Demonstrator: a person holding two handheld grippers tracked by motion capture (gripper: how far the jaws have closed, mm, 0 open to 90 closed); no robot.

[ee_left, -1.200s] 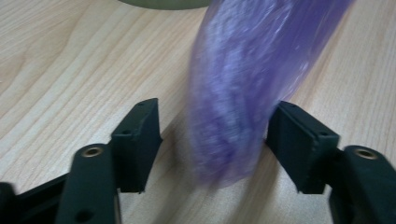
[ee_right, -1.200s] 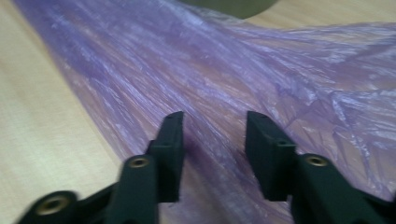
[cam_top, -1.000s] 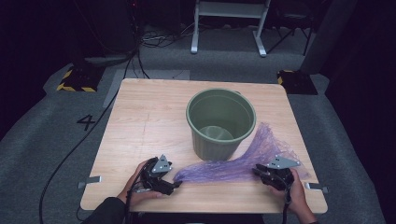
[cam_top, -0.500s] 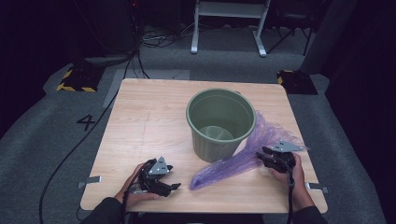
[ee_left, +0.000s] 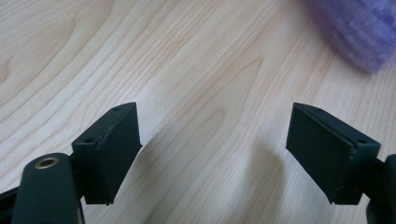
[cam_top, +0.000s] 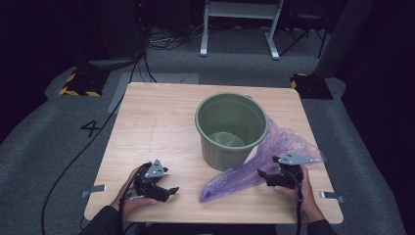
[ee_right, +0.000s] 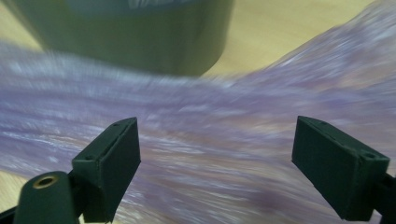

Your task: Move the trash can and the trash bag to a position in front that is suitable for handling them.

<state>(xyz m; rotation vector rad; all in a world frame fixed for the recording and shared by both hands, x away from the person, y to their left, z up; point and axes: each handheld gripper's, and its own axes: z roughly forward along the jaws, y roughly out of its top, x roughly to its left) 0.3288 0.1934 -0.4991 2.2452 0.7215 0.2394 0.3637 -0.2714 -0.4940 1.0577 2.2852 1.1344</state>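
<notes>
A crumpled purple plastic bag point(cam_top: 240, 177) lies on the wooden table point(cam_top: 156, 122), running from the front middle past the right side of an upright, empty green bucket point(cam_top: 231, 129). My right gripper point(cam_top: 264, 176) hovers at the bag's middle. Its jaws have just been opening and now stand wide apart over the blurred bag point(ee_right: 210, 135), without pressing it, and the bucket point(ee_right: 140, 32) is just beyond. My left gripper point(cam_top: 169, 191) rests at the front left. Its jaws have just been opening and stand open over bare wood, with the bag's end point(ee_left: 359, 32) farther off.
Metal brackets point(cam_top: 93, 188) stick out at the table's front corners. A cable point(cam_top: 73, 156) trails over the grey floor on the left. A white stand point(cam_top: 240, 24) and dark equipment sit beyond the far edge.
The bag, stretched between both grippers a second ago, has slid right and lies loose. Its left end is out of the left gripper. The right gripper has opened and let go.
</notes>
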